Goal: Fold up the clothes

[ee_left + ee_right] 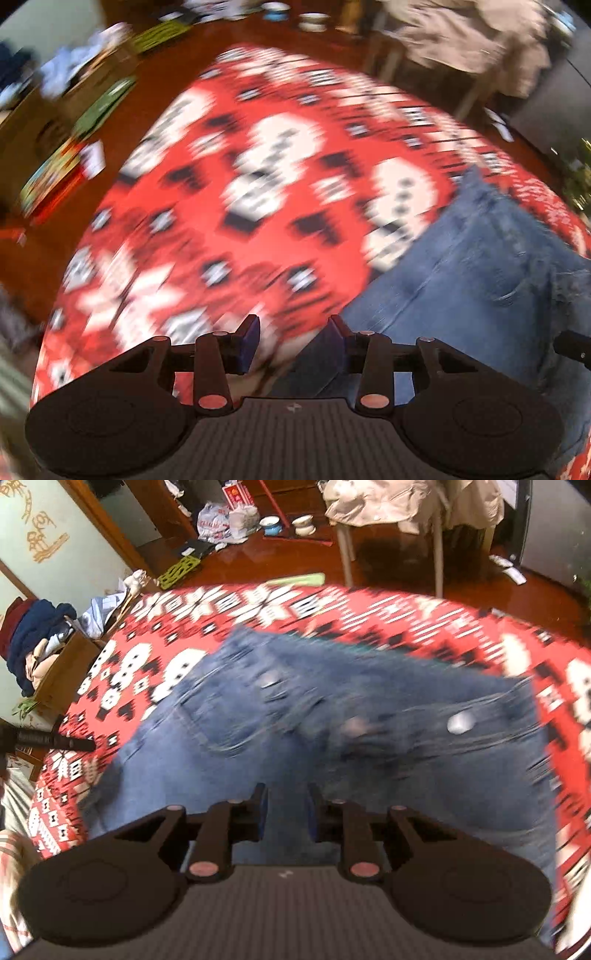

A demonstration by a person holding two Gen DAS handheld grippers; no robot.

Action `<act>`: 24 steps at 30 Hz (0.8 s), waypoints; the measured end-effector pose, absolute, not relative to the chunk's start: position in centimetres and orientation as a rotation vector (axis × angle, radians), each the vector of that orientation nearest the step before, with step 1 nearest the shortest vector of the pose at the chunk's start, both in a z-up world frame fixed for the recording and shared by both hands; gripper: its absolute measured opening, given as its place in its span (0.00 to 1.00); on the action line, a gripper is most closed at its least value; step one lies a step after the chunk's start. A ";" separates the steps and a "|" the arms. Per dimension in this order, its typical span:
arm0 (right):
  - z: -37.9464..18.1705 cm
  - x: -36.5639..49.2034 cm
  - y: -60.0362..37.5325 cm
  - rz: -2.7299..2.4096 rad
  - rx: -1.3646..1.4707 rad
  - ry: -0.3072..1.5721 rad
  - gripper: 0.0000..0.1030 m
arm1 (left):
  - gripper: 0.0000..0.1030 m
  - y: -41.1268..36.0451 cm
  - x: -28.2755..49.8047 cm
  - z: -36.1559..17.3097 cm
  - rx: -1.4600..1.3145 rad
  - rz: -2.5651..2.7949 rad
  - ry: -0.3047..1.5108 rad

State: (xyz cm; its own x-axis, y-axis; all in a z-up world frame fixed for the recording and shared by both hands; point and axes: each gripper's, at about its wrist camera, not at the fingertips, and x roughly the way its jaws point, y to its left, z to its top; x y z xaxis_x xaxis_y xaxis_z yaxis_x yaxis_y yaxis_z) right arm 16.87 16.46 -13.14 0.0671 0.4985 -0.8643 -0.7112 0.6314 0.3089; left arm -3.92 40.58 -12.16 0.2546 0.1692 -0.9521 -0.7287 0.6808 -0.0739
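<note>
Blue jeans (332,738) lie spread on a red, white and black patterned cloth (258,605), waistband and pockets facing up. In the left wrist view the jeans (480,266) fill the right side, over the same cloth (229,192). My left gripper (293,343) is open and empty, above the left edge of the jeans. My right gripper (286,812) is open and empty, hovering over the near part of the jeans. Both views are blurred.
A chair with beige clothing (406,502) stands beyond the cloth. Bowls (273,524), plastic bags (221,520) and a green trivet (177,570) lie on the wooden floor. A wooden box with dark clothes (33,646) stands at left.
</note>
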 end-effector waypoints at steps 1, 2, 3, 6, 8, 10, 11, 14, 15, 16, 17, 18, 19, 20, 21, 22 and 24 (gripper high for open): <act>-13.3 16.1 17.2 0.927 -0.217 1.197 0.24 | 0.39 40.7 -5.1 -12.4 -0.597 0.683 1.157; -13.4 15.4 17.9 0.931 -0.217 1.201 0.24 | 0.39 40.9 -6.0 -12.7 -0.638 0.696 1.149; -13.4 14.8 18.7 0.936 -0.223 1.205 0.25 | 0.39 41.1 -7.0 -13.0 -0.680 0.708 1.141; -13.5 13.0 21.0 0.956 -0.248 1.212 0.26 | 0.38 41.2 -9.0 -13.8 -0.764 0.723 1.120; -13.4 12.4 22.3 0.974 -0.271 1.213 0.26 | 0.36 40.9 -9.5 -14.4 -0.762 0.716 1.117; -13.3 11.9 23.4 0.989 -0.293 1.215 0.26 | 0.34 40.6 -9.5 -15.0 -0.757 0.693 1.119; -13.3 11.8 23.8 0.995 -0.305 1.216 0.26 | 0.33 40.5 -9.5 -15.3 -0.750 0.677 1.119; -13.3 11.8 25.4 1.015 -0.349 1.217 0.26 | 0.32 39.8 -8.9 -15.4 -0.681 0.623 1.122; -13.2 11.8 25.8 1.019 -0.360 1.218 0.26 | 0.32 39.5 -8.6 -15.4 -0.638 0.609 1.128; -13.2 11.8 26.1 1.021 -0.370 1.219 0.26 | 0.31 39.2 -8.3 -15.4 -0.593 0.595 1.135; -13.1 11.9 26.4 1.025 -0.381 1.219 0.26 | 0.29 39.0 -8.2 -15.4 -0.574 0.592 1.138; -13.2 12.1 26.8 1.031 -0.396 1.215 0.26 | 0.23 38.8 -8.0 -15.3 -0.558 0.590 1.141; -13.1 12.1 27.1 1.034 -0.410 1.211 0.26 | 0.17 38.5 -7.9 -15.3 -0.542 0.589 1.145; -13.2 12.2 27.4 1.037 -0.422 1.209 0.26 | 0.15 38.3 -7.8 -15.2 -0.525 0.587 1.148; -13.2 12.3 27.8 1.040 -0.431 1.206 0.26 | 0.08 38.1 -7.7 -15.2 -0.509 0.585 1.151; -13.2 12.5 28.2 1.041 -0.443 1.197 0.26 | 0.07 37.8 -7.5 -15.1 -0.492 0.583 1.154; -13.1 13.2 29.0 1.034 -0.459 1.165 0.26 | 0.06 37.4 -7.3 -15.0 -0.459 0.579 1.159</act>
